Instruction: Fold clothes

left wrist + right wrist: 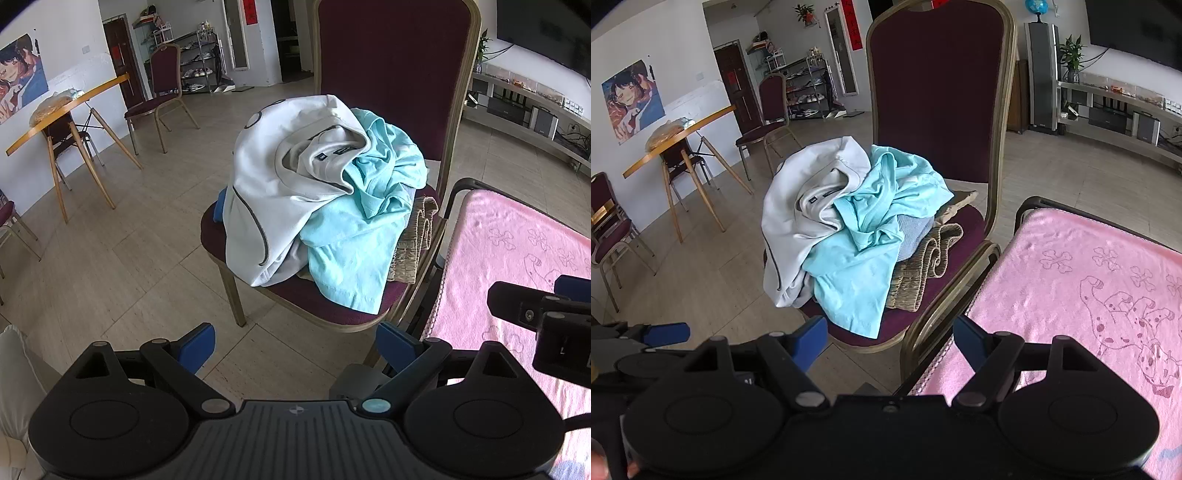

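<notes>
I hold both the left gripper [295, 347] and right gripper [890, 341] spread and empty before the crumpled clothes pile [325, 192] on the maroon padded chair [391, 74]; nothing is picked yet, so next I must pinch the top pale grey garment [266, 173].

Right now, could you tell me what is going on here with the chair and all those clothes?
A person holds a gripper in each hand, facing a maroon chair heaped with unfolded clothes. The left gripper and right gripper are both open and empty, short of the pile. A white sweatshirt and a turquoise shirt lie crumpled on top. The pink towel on the table beside the chair is bare, so no folding has begun.
</notes>
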Demonstrator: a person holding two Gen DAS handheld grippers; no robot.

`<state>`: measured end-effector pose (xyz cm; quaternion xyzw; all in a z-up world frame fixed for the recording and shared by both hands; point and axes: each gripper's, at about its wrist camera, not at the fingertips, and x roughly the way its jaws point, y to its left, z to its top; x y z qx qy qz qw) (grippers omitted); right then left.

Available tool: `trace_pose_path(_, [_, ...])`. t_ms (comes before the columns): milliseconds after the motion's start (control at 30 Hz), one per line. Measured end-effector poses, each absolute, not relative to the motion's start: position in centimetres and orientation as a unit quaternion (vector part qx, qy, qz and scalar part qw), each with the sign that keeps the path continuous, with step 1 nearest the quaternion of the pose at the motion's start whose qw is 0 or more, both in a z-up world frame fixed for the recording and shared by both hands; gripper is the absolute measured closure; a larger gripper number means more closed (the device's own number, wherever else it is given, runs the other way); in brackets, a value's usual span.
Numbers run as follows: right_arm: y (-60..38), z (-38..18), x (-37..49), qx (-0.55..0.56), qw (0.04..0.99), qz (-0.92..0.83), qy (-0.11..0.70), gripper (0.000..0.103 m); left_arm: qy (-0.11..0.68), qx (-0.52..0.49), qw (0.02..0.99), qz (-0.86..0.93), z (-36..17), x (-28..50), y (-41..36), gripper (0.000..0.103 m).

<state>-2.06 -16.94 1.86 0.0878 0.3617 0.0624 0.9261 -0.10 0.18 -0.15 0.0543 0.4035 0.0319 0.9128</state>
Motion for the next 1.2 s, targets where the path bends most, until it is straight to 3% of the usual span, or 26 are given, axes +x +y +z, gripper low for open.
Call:
trace_pose_path(400, [-17.1,1.8,-2.0,0.091,0.927,0.056,0.361,0.028,0.407,0.052,0.912,0.031,-0.4,0.2,0.6,0.008])
trace_pose_path(600, [-19.5,1.9,-0.1,0.16,0.927,0.06,0.334,0.029,0.381,0.058,0.921,0.056,-0.3,1.9,2.2,0.011])
trace_pose_path(633, [-19.9,1.8,0.7,0.173,0.925,0.065,0.332,0.037,0.378,0.059,0.922,0.06,-0.2,2.4,2.5,0.012])
trace_pose_path(667, [-20.2,1.8,1.5,0.183,0.923,0.072,0.33,0.053,0.381,0.056,0.921,0.061,-0.3,3.0,2.8,0.014])
trace_pose_path(733, [-20.5,1.7,3.4,0.197,0.92,0.08,0.329,0.062,0.389,0.05,0.918,0.059,-0.4,4.4,3.5,0.014])
trace_pose_path(1133, [-19.6,-0.6,17.8,0.207,0.911,0.076,0.349,0.061,0.412,0.045,0.908,0.059,-1.2,13.9,5.4,0.017])
trace_pose_path(1200, [-19.5,-1.4,19.9,0.211,0.907,0.072,0.356,0.053,0.413,0.044,0.908,0.062,-1.5,15.2,5.7,0.017])
